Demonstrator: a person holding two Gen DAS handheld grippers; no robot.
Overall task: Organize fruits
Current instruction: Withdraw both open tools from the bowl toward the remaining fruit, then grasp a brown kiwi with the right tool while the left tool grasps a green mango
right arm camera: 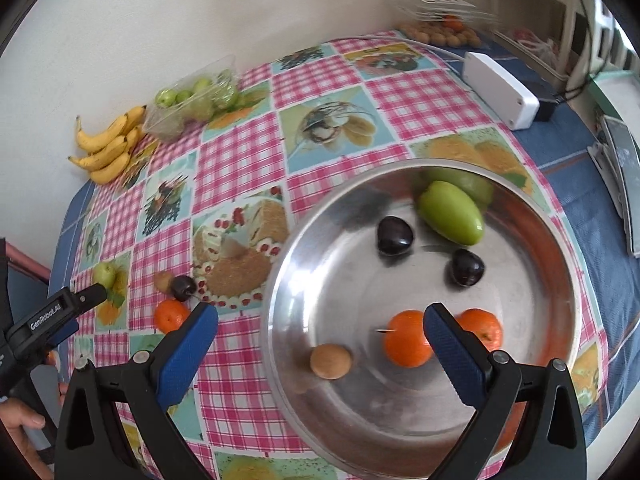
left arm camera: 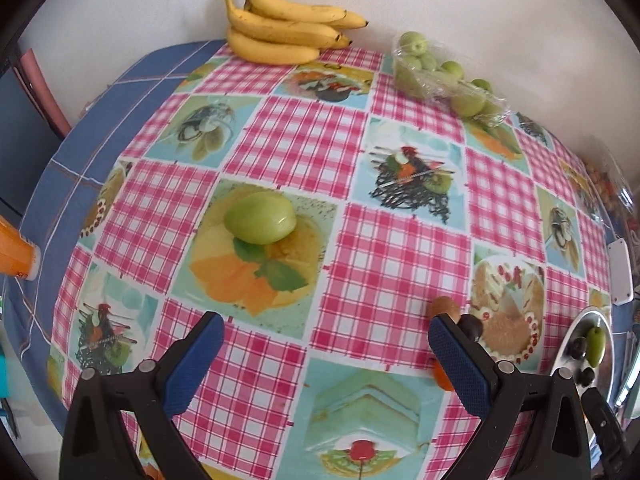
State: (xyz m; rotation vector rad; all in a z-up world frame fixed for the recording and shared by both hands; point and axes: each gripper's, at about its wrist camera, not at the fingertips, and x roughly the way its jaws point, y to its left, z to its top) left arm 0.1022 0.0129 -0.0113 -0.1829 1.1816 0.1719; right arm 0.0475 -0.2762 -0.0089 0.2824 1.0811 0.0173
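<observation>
My left gripper (left arm camera: 326, 334) is open above the checked tablecloth, with a green mango (left arm camera: 260, 219) lying ahead of it to the left. A small brown fruit (left arm camera: 444, 307), a dark plum (left arm camera: 471, 326) and an orange (left arm camera: 442, 378) sit by its right finger. My right gripper (right arm camera: 320, 330) is open over the steel bowl (right arm camera: 560, 276). The bowl holds a green mango (right arm camera: 450, 213), two plums (right arm camera: 395, 235), two oranges (right arm camera: 406, 338) and a brown fruit (right arm camera: 331, 361). On the cloth to the bowl's left lie an orange (right arm camera: 171, 315), a plum (right arm camera: 183, 287) and a brown fruit (right arm camera: 163, 280).
Bananas (left arm camera: 280, 26) and a clear bag of green fruits (left arm camera: 440, 76) lie along the far wall. A white box (right arm camera: 500, 88) with a cable and a tray of small brown fruits (right arm camera: 440, 32) sit beyond the bowl. An orange cup (left arm camera: 16, 256) stands at the left table edge.
</observation>
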